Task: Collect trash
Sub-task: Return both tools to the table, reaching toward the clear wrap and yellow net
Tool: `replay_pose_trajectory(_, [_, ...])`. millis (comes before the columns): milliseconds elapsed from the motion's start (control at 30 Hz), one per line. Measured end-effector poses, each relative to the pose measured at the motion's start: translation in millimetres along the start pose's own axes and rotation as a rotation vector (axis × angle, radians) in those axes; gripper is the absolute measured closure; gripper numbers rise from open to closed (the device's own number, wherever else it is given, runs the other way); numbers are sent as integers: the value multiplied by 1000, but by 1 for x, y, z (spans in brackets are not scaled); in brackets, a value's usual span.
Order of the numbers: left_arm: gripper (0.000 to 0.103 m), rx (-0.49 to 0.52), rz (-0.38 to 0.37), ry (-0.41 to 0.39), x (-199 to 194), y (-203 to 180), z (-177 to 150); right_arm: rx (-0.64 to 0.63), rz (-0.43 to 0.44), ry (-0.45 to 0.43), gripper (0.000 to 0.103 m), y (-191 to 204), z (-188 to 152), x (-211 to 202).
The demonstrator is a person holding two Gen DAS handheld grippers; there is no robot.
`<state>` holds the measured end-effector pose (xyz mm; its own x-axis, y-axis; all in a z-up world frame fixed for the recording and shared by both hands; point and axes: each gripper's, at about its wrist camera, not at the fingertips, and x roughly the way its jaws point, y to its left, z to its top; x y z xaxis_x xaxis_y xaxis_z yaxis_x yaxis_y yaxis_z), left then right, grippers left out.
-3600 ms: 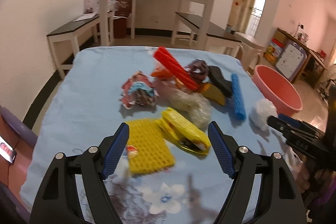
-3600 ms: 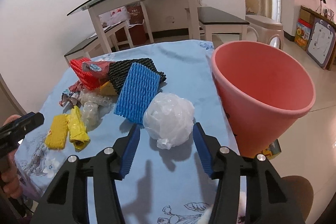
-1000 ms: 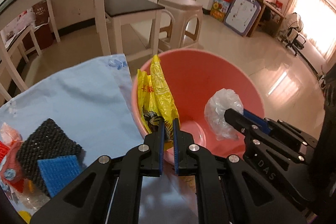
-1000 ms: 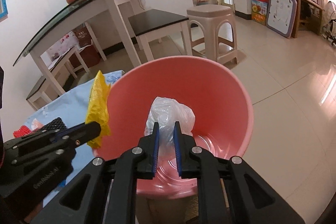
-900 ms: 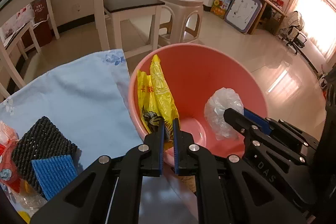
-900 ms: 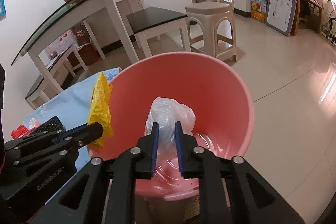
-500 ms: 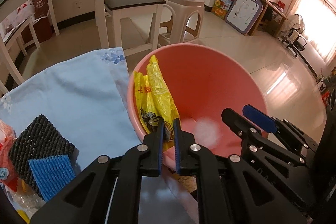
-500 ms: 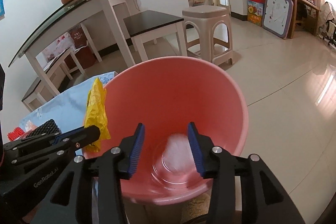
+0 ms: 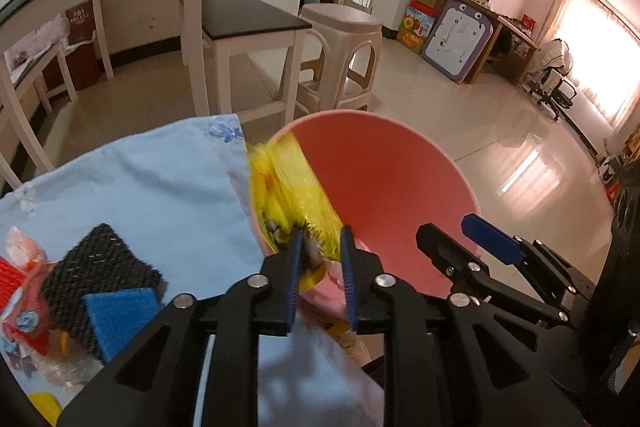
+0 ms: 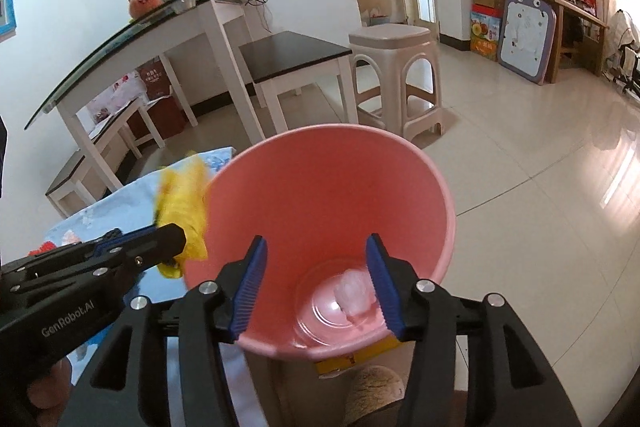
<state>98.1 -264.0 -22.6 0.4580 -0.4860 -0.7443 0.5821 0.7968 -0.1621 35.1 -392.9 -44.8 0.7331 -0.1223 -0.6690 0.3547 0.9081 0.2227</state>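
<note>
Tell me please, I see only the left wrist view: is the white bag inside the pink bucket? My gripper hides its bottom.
Observer: Yes. The right wrist view shows the white bag lying on the bottom of the pink bucket.
Operator: Is the right gripper empty?
Observer: Yes. The right gripper has just been opening its jaws; nothing is between its pads.
Operator: Is my yellow bag over the bucket?
Observer: The yellow bag appears outside the rim, on the table side, over the blue cloth.

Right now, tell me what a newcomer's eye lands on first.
The big pink plastic bucket beside the blue-clothed table, with a crumpled clear plastic bag at its bottom. At its rim, a blurred yellow plastic bag sits between the left tongs, whose jaws have just been opening.
</note>
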Motion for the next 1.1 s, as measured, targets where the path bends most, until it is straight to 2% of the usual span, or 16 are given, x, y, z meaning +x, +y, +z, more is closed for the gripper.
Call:
replay_pose_trajectory(100, [78, 10, 22, -34, -17, 1, -6, -15, 17, -11, 51, 10, -2, -12])
replay_pose_trajectory(300, [77, -12, 79, -98, -58, 23, -24, -66, 84, -31, 47, 44, -13, -35])
replay_pose_trajectory(467, [77, -41, 163, -140, -96, 54, -46, -128, 162, -23, 44, 84, -27, -44])
replay_pose_trajectory(700, [77, -136, 297, -149, -137, 117, -85, -198, 248, -6, 43, 131, -44, -46])
replay_pose_trajectory(767, [78, -190, 350, -146, -147, 143, -102, -214, 270, 8, 43, 141, -48, -43])
replay_pose_trajectory(867, [78, -273, 381, -122, -155, 174, -123, -233, 305, 28, 43, 154, -55, -39])
replay_pose_trajectory(1000, [78, -365, 380, -56, -161, 205, -153, -266, 360, 63, 43, 173, -66, -34])
replay_pose_trajectory(1100, [78, -404, 390, -6, -160, 216, -177, -304, 369, 80, 43, 189, -74, -29])
